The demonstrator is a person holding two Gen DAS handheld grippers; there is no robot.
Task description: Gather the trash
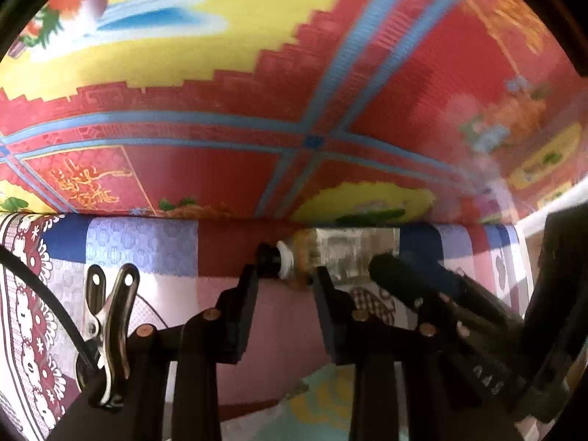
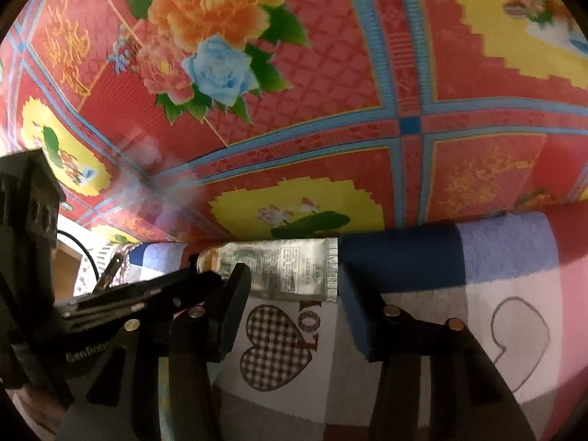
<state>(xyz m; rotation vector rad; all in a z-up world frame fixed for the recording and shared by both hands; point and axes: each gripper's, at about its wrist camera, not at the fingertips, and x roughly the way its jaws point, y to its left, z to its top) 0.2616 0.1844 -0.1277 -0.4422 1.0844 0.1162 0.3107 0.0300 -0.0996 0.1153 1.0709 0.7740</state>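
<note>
The left edge of the left wrist view is cut off by the lens rim, and a dark cable and a metal clip (image 1: 110, 327) cover part of the patterned quilt (image 1: 154, 253) there. One tube (image 1: 330, 257), silver and printed, lies on its side along the quilt's far edge, right where the quilt meets the red floral mat (image 1: 220, 169); its print is too small to read. The left gripper (image 1: 284, 279) has its fingers spread on either side of the tube's black cap and white neck, apparently not pinching it, though the blur makes contact hard to judge. To the right, a second black tool crosses in front and hides part of the tube's body.

In the right wrist view that same tube (image 2: 286, 268) shows nearly whole, crimped end to the right, cap end hidden behind the other tool at left. The right gripper (image 2: 294, 294) is spread wide, fingers flanking the tube's body. Below lies a checked heart patch (image 2: 275, 345) on the quilt. The mat (image 2: 330, 73) fills everything above, with one orange and one blue flower.
</note>
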